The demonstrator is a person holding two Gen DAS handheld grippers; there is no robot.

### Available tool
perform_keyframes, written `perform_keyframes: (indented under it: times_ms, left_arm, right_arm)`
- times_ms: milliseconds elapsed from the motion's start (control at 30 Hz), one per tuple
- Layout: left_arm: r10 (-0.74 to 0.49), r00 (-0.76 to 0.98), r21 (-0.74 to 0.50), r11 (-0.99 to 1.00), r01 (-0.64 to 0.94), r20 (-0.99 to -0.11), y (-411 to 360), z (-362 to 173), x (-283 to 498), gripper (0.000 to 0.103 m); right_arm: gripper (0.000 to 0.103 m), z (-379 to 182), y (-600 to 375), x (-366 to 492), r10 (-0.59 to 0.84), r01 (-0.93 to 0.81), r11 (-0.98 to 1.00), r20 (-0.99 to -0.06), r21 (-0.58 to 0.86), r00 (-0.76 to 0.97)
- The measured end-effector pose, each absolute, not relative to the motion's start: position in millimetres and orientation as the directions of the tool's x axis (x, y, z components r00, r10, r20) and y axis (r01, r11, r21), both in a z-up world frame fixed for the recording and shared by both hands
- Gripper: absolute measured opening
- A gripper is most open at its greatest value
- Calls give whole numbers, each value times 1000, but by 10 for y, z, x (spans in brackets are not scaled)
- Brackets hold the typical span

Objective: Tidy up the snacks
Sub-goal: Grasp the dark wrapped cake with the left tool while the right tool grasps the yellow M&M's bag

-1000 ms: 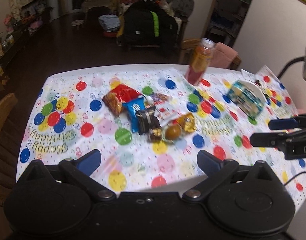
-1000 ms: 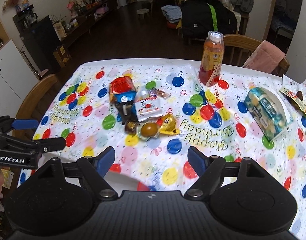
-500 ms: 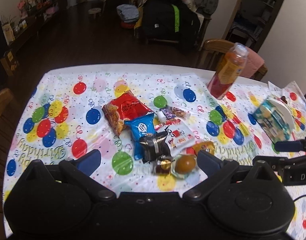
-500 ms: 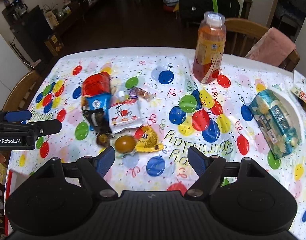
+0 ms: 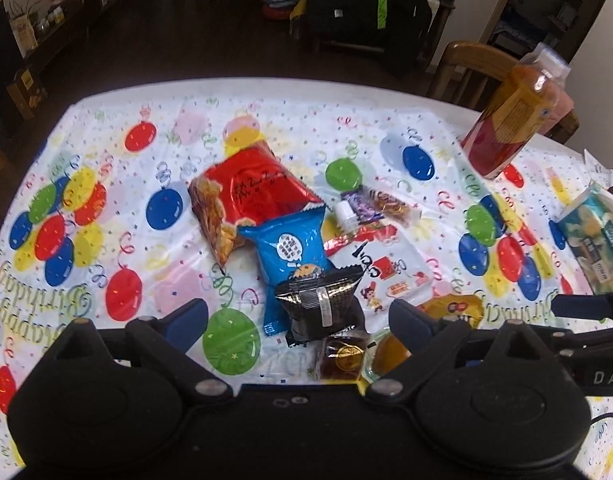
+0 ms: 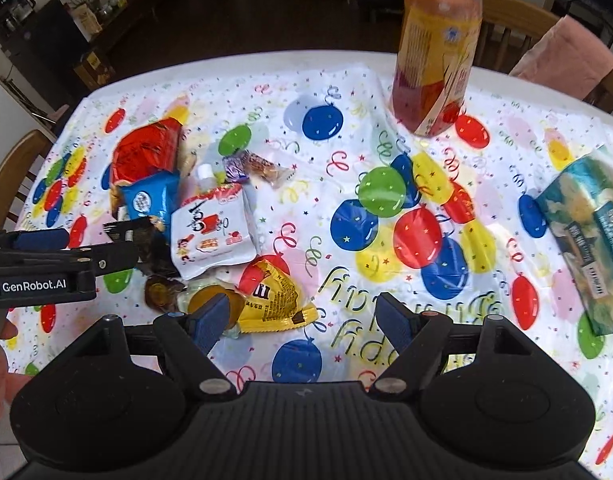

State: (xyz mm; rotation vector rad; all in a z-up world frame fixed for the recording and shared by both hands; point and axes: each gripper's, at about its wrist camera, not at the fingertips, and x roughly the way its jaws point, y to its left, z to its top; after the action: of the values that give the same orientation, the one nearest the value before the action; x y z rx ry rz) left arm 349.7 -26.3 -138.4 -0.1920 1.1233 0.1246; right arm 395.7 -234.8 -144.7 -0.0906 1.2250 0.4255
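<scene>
A heap of snacks lies mid-table: a red chip bag (image 5: pixel 250 188), a blue packet (image 5: pixel 292 256), a black wrapped cake (image 5: pixel 320 306), a white pouch (image 6: pixel 212 236), a yellow candy bag (image 6: pixel 272 298), a round brown sweet (image 6: pixel 214 300) and a small purple bar (image 5: pixel 370 204). My left gripper (image 5: pixel 298 320) hangs open just above the black cake and the near end of the heap. My right gripper (image 6: pixel 302 320) is open too, its left finger (image 6: pixel 210 318) over the brown sweet, the yellow bag between its fingers. Neither holds anything.
A tall orange drink bottle (image 6: pixel 436 44) stands at the far right of the balloon-print tablecloth (image 6: pixel 386 200). A teal tissue pack (image 6: pixel 586 236) lies on a white plate at the right edge. Wooden chairs stand behind the table and at its left (image 6: pixel 14 172).
Both grippers have moved forward and down toward the snack heap, which now fills more of each view. Both stay open.
</scene>
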Motion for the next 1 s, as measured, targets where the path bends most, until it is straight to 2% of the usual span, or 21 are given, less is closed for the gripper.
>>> perform_keyframes:
  times_ms: [267, 333, 400, 467, 567, 833, 1000]
  left_arm:
    - [-9, 400, -103, 971, -214, -917, -237, -1607, 3613, 86]
    - [-14, 396, -105, 972, -211, -918, -239, -1643, 3636, 80]
    - [-13, 389, -101, 973, -206, -921, -248, -1676, 3655, 76]
    - [-22, 386, -109, 973, -204, -922, -253, -1701, 3668, 72]
    - [-32, 397, -119, 974, -195, -917, -266, -1700, 3678, 69]
    - [-74, 406, -166, 967, -195, -911, -244, -1675, 3664, 42]
    - [-60, 419, -149, 972, -183, -906, -252, -1631, 3633, 37]
  right_arm:
    - [78, -1761, -2220, 4057, 265, -345, 923, -930, 170, 253]
    - [72, -1814, -2191, 4075, 262, -342, 925, -932, 167, 252]
    - [61, -1861, -2177, 4091, 269, -337, 925, -931, 178, 247]
    - [60, -1903, -2175, 4109, 284, -323, 925, -928, 199, 240]
    - [54, -1952, -2149, 4118, 293, -320, 924, -927, 211, 233]
    - [37, -1953, -2126, 4104, 299, -316, 924, -922, 215, 246]
    - [34, -1912, -2174, 4064, 289, -309, 929, -920, 203, 263]
